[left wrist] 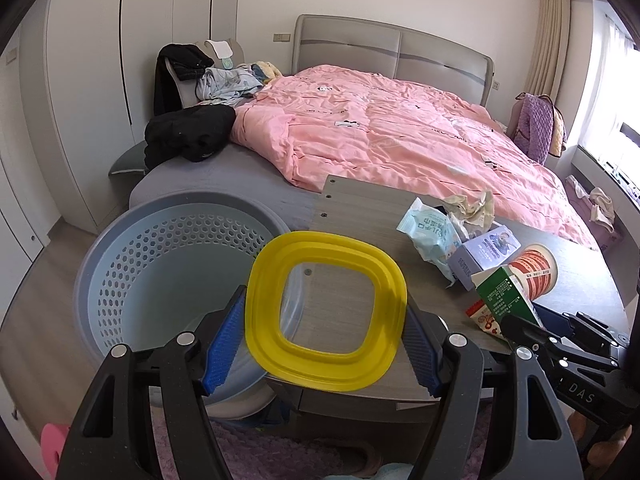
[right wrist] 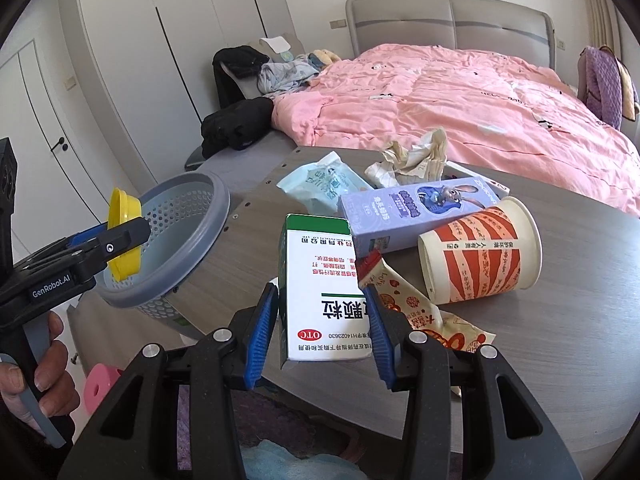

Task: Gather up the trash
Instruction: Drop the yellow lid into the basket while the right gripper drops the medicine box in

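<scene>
- Far left of both tools, a blue-grey basket [left wrist: 160,264] with a perforated wall stands on the floor against the table [left wrist: 360,208] edge, its mouth open and facing up.
- The left tool [left wrist: 324,340] is clamped on a yellow lid [left wrist: 326,308], a rounded-square ring with a clear middle. Its blue pads [left wrist: 224,340] press the lid's two side edges, and the lid hangs ahead of the tool, partly over the basket's near rim.
- Risk: the grip is only on thin, smooth edges. I judge the lid could pivot or slip out, and if let go here it might catch the rim and fall to the floor instead of into the basket.
- The right tool [right wrist: 324,332] is clamped on a white box [right wrist: 320,288] with a green top and red print. The box stands tilted between the pads, its lower end at the table's near edge.
- Risk: a snack wrapper [right wrist: 404,304] lies touching the box just right of the tool. Lifting could drag it off the table.
- Right and ahead of that tool lie a purple box [right wrist: 416,208], a tipped paper cup [right wrist: 480,248], a wipes pack [right wrist: 320,180] and crumpled paper [right wrist: 416,156], all still to collect.
- Risk: the cup is on its side and could roll if nudged.
</scene>
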A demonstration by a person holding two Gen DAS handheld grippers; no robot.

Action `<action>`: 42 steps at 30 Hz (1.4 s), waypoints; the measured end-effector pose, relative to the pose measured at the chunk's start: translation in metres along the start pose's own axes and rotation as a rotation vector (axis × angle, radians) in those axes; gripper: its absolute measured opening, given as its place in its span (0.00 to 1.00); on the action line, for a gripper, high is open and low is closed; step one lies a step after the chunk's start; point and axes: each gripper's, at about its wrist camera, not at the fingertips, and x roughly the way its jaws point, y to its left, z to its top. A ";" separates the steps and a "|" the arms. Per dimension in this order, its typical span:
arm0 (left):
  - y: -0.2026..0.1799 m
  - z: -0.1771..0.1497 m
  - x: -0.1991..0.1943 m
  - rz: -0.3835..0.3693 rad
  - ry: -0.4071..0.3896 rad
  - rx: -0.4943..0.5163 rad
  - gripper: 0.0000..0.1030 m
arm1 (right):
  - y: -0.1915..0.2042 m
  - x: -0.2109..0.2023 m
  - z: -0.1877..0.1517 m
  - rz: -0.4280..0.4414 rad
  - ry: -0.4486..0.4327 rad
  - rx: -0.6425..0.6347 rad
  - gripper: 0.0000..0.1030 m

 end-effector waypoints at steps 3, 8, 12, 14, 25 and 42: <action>0.008 0.004 -0.001 0.017 -0.006 -0.008 0.67 | 0.005 0.002 0.006 0.007 -0.008 -0.009 0.41; 0.026 0.008 0.001 0.040 -0.015 -0.026 0.67 | 0.017 0.007 0.017 0.023 -0.009 -0.016 0.42; 0.040 0.010 0.002 0.059 -0.020 -0.041 0.67 | 0.030 0.016 0.027 0.035 -0.004 -0.036 0.42; 0.046 0.009 0.002 0.070 -0.024 -0.048 0.67 | 0.038 0.021 0.032 0.045 -0.003 -0.046 0.42; 0.102 0.008 -0.008 0.175 -0.026 -0.115 0.67 | 0.096 0.054 0.055 0.160 0.025 -0.109 0.42; 0.153 0.006 0.009 0.232 -0.006 -0.173 0.67 | 0.156 0.108 0.073 0.209 0.087 -0.202 0.42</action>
